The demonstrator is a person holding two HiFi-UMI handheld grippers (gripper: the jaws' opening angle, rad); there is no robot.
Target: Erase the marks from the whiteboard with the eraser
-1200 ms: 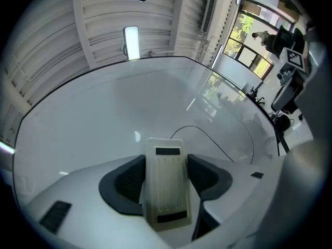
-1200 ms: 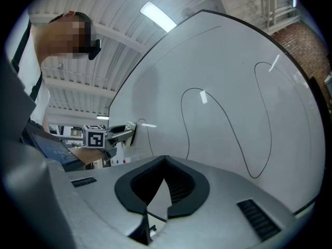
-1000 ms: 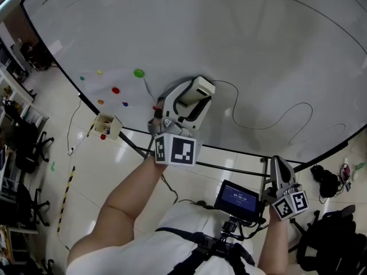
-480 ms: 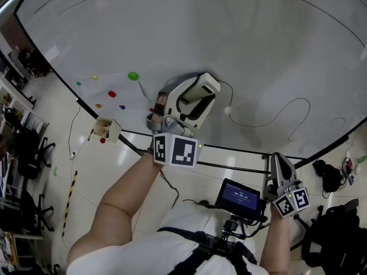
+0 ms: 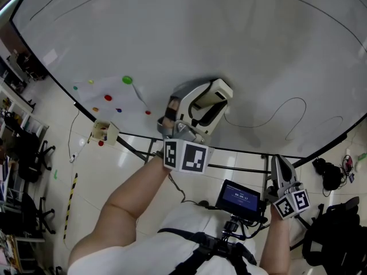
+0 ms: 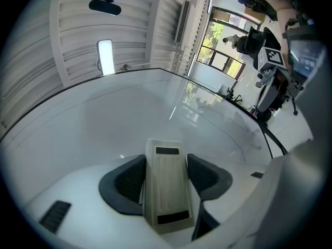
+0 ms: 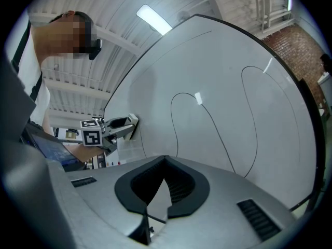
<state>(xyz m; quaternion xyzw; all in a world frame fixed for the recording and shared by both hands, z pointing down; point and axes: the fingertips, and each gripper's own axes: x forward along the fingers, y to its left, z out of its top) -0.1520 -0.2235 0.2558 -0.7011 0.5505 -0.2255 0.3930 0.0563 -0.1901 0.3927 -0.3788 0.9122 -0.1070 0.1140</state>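
The whiteboard (image 5: 229, 33) fills the top of the head view, with a thin black curved line (image 5: 275, 114) drawn low on its right side. My left gripper (image 5: 211, 99) is shut on a cream-white eraser (image 5: 215, 91) that lies against the board just left of that line. The left gripper view shows the eraser (image 6: 165, 183) clamped between the two dark pads (image 6: 129, 178), its far end on the board (image 6: 129, 113). My right gripper (image 5: 281, 168) hangs below the board's lower edge, shut and empty. In its own view the right gripper (image 7: 166, 162) faces long black loops (image 7: 207, 123).
Coloured magnets (image 5: 127, 80) dot the board's lower left corner. A small box (image 5: 103, 132) hangs off the board's edge there. A small monitor (image 5: 241, 197) sits on the person's chest rig. Office chairs (image 5: 23, 148) stand at the left, and a black bag (image 5: 327, 176) lies on the floor at the right.
My left gripper has slid to the right along the board with the eraser, toward the curved line. The right gripper has stayed where it was.
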